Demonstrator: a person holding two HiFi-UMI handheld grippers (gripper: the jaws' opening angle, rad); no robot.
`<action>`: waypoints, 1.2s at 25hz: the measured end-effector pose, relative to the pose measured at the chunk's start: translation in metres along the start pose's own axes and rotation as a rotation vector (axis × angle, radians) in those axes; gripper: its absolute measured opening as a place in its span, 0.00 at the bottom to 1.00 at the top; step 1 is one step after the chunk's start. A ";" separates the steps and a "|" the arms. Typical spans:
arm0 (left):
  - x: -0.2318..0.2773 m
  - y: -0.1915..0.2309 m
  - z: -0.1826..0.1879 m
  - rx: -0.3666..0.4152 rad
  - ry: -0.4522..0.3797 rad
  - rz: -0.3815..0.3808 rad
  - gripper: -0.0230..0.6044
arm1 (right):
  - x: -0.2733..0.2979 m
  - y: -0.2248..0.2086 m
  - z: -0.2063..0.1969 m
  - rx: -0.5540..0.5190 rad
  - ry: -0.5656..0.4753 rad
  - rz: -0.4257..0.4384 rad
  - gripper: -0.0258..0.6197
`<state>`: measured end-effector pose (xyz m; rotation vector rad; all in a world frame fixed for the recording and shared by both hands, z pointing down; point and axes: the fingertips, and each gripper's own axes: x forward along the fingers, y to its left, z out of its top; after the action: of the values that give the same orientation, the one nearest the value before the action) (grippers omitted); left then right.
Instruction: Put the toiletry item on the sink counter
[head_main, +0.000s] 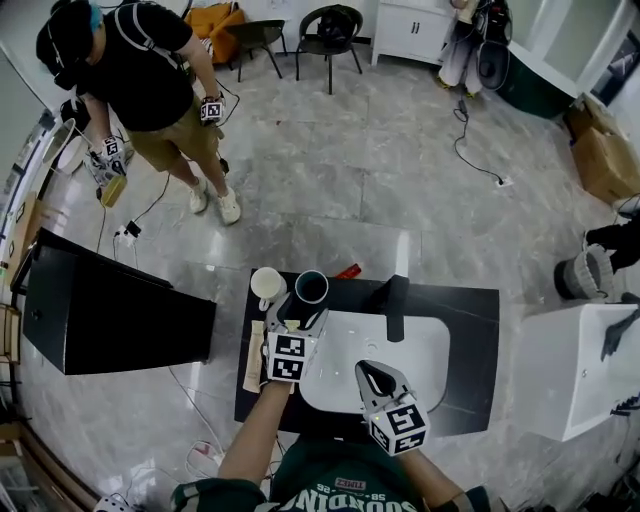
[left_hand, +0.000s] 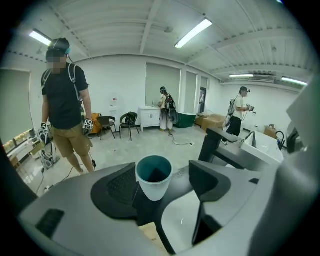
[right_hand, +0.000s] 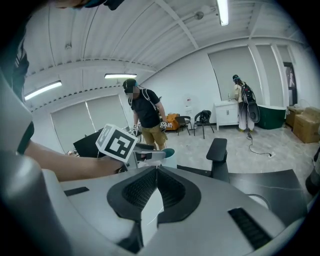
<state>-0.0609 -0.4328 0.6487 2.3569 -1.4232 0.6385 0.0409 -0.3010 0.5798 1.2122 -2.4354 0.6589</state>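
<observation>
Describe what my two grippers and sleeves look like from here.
The left gripper and right gripper are pale grey shells with black ribbed pads, each carrying a white cube of black square markers. No cables show. The shirt is dark green with pale lettering.

We see a pale grey tumbler (head_main: 311, 288) with a teal inside, standing upright and empty at the black desk's (head_main: 470, 320) back left.

Glossy, mirror-smooth grey stone floor (head_main: 330, 170). Matt black surface (head_main: 470, 310) round a smooth, shiny white basin (head_main: 420, 340). Smooth, plastic-looking cup (left_hand: 154, 176) with a satin sheen. Ribbed matt black pads (left_hand: 116, 186) on smooth grey plastic jaws.
</observation>
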 end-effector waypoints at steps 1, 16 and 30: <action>-0.007 -0.004 0.004 0.006 -0.011 -0.003 0.56 | -0.002 0.000 0.003 -0.005 -0.013 -0.004 0.11; -0.087 -0.074 0.037 0.051 -0.122 -0.111 0.05 | -0.034 -0.020 0.031 -0.024 -0.117 -0.055 0.11; -0.111 -0.119 0.057 0.106 -0.219 -0.176 0.05 | -0.066 -0.043 0.040 -0.036 -0.177 -0.110 0.11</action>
<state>0.0119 -0.3225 0.5373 2.6684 -1.2729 0.4297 0.1098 -0.3024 0.5248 1.4335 -2.4869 0.4926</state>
